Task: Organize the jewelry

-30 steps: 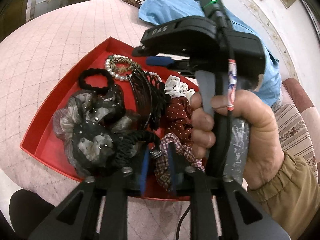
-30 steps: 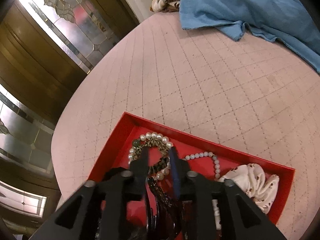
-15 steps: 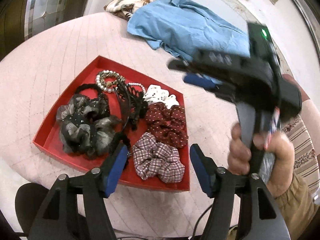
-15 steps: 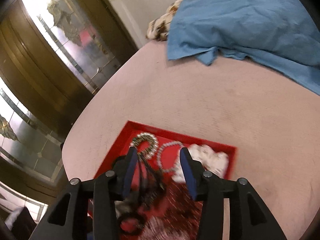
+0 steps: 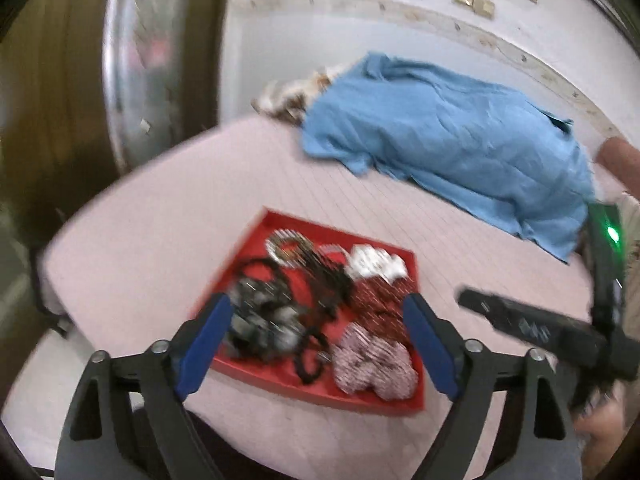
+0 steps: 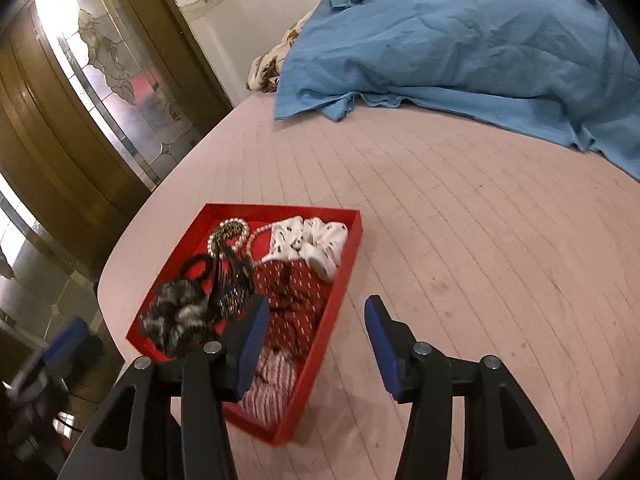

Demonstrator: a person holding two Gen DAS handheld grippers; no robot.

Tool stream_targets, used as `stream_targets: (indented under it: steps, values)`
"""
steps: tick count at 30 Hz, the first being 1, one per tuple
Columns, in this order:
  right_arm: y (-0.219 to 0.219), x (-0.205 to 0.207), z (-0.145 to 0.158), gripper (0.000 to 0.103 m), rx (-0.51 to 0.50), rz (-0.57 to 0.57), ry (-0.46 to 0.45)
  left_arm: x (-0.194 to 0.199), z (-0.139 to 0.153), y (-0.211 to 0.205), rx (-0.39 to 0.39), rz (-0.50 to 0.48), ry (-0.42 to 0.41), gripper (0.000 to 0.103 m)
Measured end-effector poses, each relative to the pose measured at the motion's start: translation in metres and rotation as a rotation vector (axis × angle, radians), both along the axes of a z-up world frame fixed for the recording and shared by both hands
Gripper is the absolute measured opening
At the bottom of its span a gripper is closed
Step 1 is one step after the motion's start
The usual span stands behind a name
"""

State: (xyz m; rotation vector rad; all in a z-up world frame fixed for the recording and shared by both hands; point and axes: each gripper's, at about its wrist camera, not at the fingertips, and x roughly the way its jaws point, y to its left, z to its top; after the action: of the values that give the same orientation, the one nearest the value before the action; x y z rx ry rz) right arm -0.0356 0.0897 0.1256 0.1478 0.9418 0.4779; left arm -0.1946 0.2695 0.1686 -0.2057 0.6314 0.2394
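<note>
Pink quilted counter (image 6: 460, 240), red tray (image 6: 352, 236) near its edge, blue cloth (image 6: 460, 40) behind.
Risk: tangled scrunchies, pearl bracelet (image 6: 230, 232) and hairband may lift together; tray could slide off edge. Left claw (image 5: 316, 348) and right claw (image 6: 312, 344) both spread wide, empty, touching nothing, above tray.

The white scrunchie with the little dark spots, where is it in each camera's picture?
Left wrist view: the white scrunchie lies in the red tray's far right corner, just above centre.
Right wrist view: the white scrunchie lies in the tray's far corner, left of centre.
Shared landmark: the blue cloth lies beyond the tray in both views.
</note>
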Motion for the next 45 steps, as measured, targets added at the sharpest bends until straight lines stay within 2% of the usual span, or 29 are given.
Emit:
stream_targets:
  steps: [4,7,11,14,16,19,21,25,29,36,41,45]
  values:
    - [-0.005,-0.02,0.003,0.054,-0.013,0.0,-0.032,-0.009,0.018,-0.004,0.127,0.08,-0.047,0.096]
    - [-0.005,-0.037,0.007,0.058,-0.03,0.004,-0.065,-0.017,0.031,-0.005,0.212,0.135,-0.082,0.097]
    - [-0.006,-0.054,0.009,0.061,-0.028,0.001,-0.087,-0.037,0.047,-0.008,0.284,0.174,-0.196,0.102]
    - [-0.006,-0.065,0.011,0.062,-0.036,0.002,-0.104,-0.049,0.056,-0.009,0.26,0.201,-0.261,0.103]
    - [-0.007,-0.07,0.011,0.065,-0.036,0.002,-0.11,-0.05,0.059,-0.008,0.215,0.201,-0.264,0.103]
    - [-0.009,-0.079,0.012,0.067,-0.036,-0.008,-0.123,-0.046,0.058,-0.009,0.175,0.189,-0.236,0.103]
    - [-0.011,-0.083,0.012,0.067,-0.046,-0.013,-0.135,-0.043,0.056,-0.013,0.186,0.178,-0.208,0.103]
    - [-0.016,-0.09,0.011,0.068,-0.068,-0.037,-0.151,-0.033,0.043,-0.024,0.246,0.129,-0.096,0.103]
    - [-0.019,-0.096,0.008,0.068,-0.086,-0.057,-0.161,-0.029,0.03,-0.028,0.262,0.109,-0.034,0.103]
    - [-0.019,-0.104,0.009,0.069,-0.127,-0.082,-0.196,-0.028,0.019,-0.021,0.228,0.102,0.019,0.103]
    - [-0.015,-0.111,0.014,0.075,-0.157,-0.093,-0.241,-0.024,0.009,-0.016,0.189,0.088,0.061,0.103]
    - [-0.013,-0.11,0.014,0.075,-0.167,-0.102,-0.243,-0.023,0.003,-0.014,0.187,0.081,0.082,0.103]
